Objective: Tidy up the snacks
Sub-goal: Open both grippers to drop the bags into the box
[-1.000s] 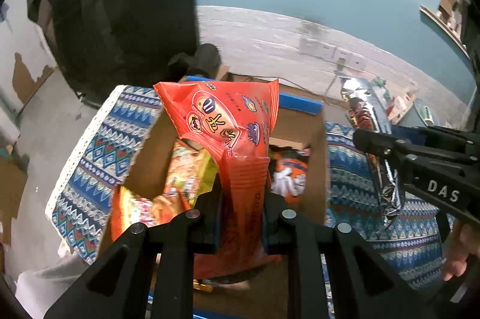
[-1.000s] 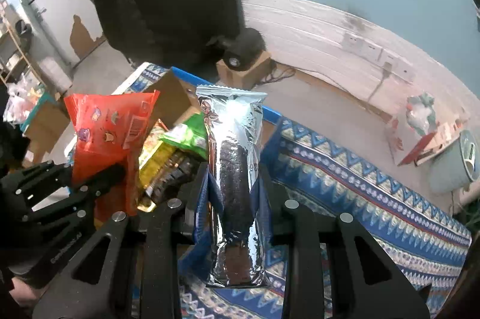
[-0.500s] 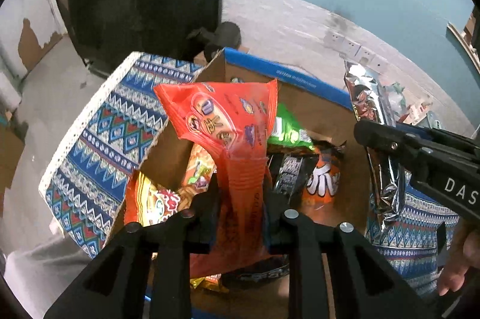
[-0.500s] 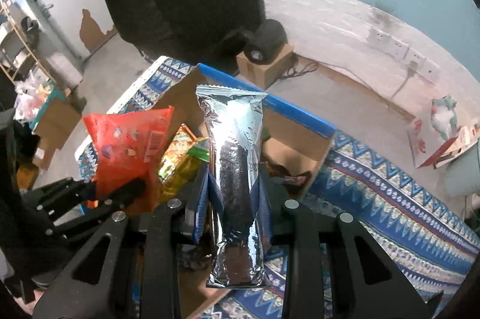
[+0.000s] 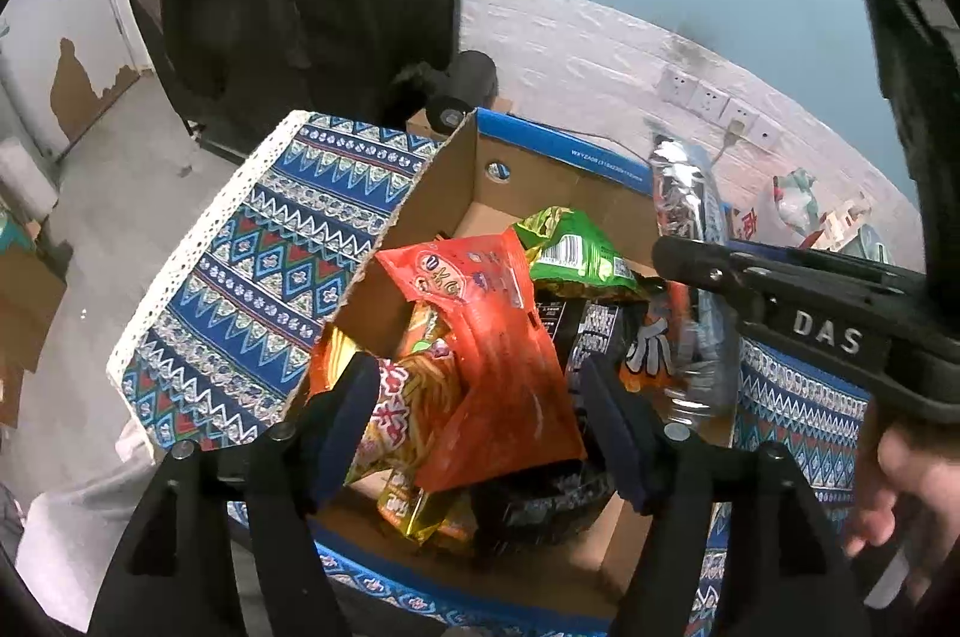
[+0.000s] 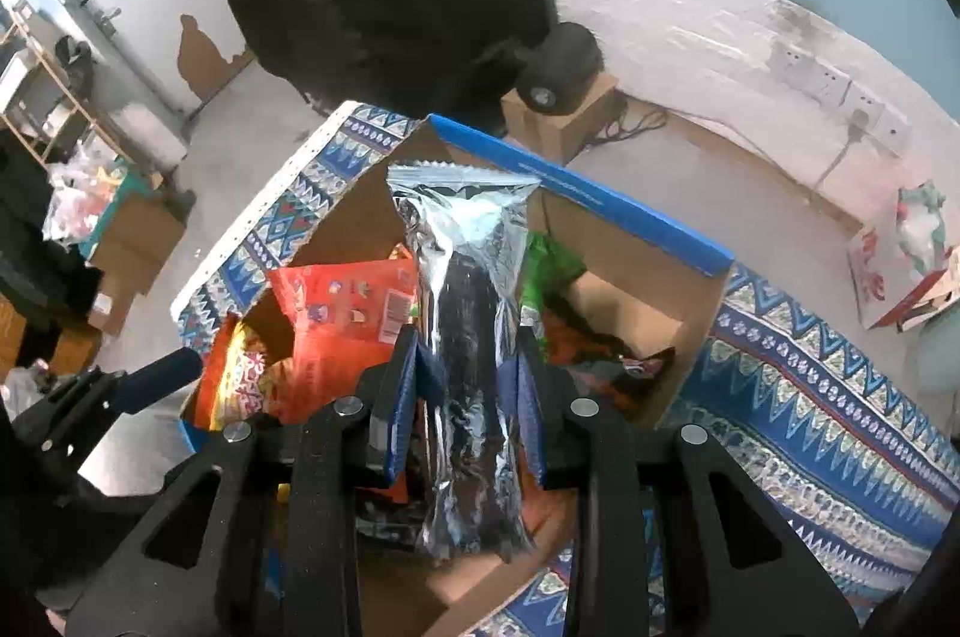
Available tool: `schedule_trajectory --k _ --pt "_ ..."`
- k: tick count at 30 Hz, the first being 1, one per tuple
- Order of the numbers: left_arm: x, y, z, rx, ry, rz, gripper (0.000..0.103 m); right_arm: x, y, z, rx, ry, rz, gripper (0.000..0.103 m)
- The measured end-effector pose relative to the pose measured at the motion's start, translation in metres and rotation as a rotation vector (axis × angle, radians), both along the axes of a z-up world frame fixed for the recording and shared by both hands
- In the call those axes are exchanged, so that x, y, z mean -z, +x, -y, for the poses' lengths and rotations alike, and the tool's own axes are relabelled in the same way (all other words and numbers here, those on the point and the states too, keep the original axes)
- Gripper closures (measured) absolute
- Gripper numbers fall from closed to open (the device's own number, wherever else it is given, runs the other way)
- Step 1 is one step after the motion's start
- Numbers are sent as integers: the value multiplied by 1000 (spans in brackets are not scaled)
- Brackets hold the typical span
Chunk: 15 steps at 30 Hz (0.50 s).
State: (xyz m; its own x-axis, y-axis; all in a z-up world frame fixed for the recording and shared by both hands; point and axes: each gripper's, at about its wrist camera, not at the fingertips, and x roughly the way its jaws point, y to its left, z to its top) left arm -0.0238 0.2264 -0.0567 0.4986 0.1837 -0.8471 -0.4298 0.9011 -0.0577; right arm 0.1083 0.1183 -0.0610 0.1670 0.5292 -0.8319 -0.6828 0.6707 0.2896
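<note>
Left wrist view: the left gripper [image 5: 477,397] at lower centre, its jaws opening, with the orange snack packet [image 5: 498,355] between them but the pads clear of it; the packet leans on the other snacks inside the cardboard box [image 5: 420,217]. A green packet [image 5: 570,253] lies beyond it toward the box's far wall, dark packets [image 5: 594,331] to its right, and a yellow-orange noodle-snack bag [image 5: 414,397] to its lower left. The box stands on a worktop covered by a blue patterned cloth [image 5: 252,265].

Right wrist view: the right gripper [image 6: 468,385] at lower centre, jaws clenched on a silver foil snack pack [image 6: 465,313], held upright over the open box [image 6: 636,289]. The orange packet [image 6: 342,313] shows at left centre, inside the box. In the left wrist view this gripper enters from the right edge, a hand [image 5: 912,493] at lower right holding it, and the foil pack [image 5: 684,199] rises above the box's right wall
</note>
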Motion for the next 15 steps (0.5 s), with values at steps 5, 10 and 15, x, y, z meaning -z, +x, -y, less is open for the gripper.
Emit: schedule_trajectory --k 5,10,15 --pt "-7 -5 1 -12 43 -11 25 -4 -3 0 -8 2 6 66" --pt "-15 -10 3 -16 51 -8 21 -13 -7 9 -1 7 29 48" --pt "-24 -13 10 -6 95 3 15 -25 -14 23 15 12 62 35"
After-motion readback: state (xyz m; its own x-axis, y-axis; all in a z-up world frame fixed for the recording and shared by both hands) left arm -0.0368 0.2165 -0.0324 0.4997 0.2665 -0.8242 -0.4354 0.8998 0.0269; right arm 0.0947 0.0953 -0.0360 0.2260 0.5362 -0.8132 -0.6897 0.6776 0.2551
